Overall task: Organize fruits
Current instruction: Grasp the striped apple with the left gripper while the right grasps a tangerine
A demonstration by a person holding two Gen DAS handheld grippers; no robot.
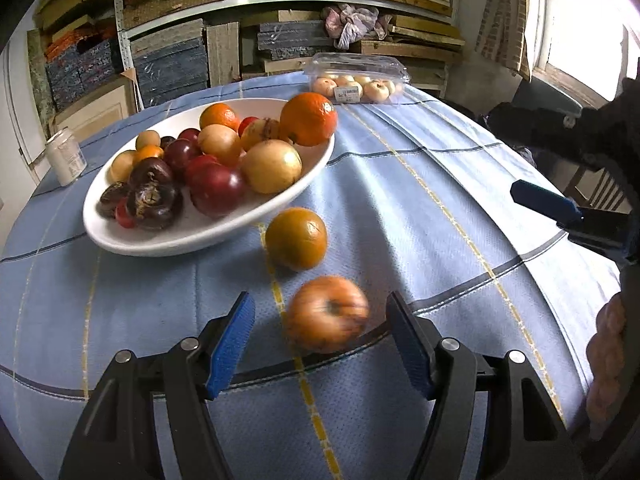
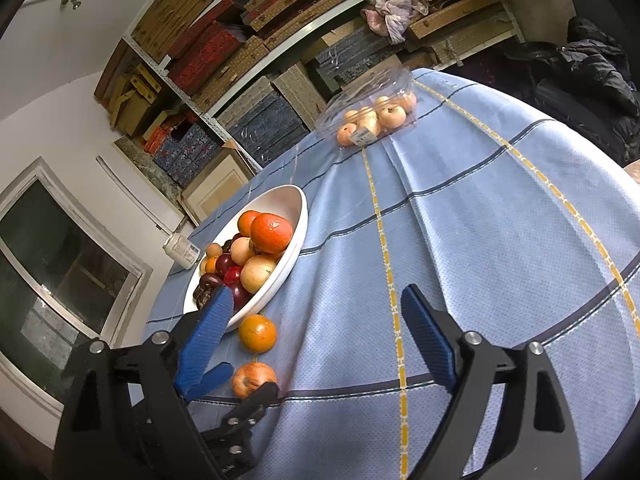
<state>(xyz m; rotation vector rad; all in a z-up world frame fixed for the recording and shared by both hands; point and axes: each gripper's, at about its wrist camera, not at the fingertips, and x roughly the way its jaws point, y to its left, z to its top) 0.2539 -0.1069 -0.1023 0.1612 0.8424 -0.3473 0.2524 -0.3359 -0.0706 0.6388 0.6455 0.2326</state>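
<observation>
An apple (image 1: 327, 314) is framed between the parted jaws of the left gripper (image 1: 320, 344) on the tabletop (image 1: 420, 208), near an orange (image 1: 296, 238) beside the bowl (image 1: 192, 236). The right gripper (image 2: 316, 340) is held open, empty.

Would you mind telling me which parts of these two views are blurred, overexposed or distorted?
Left wrist view: the apple between the open left gripper fingers is smeared by motion blur, while the white bowl is sharp; the window at upper right is blown out. Right wrist view: the same apple looks sharper; fisheye distortion bends the tablecloth stripes and shelves in both.
</observation>
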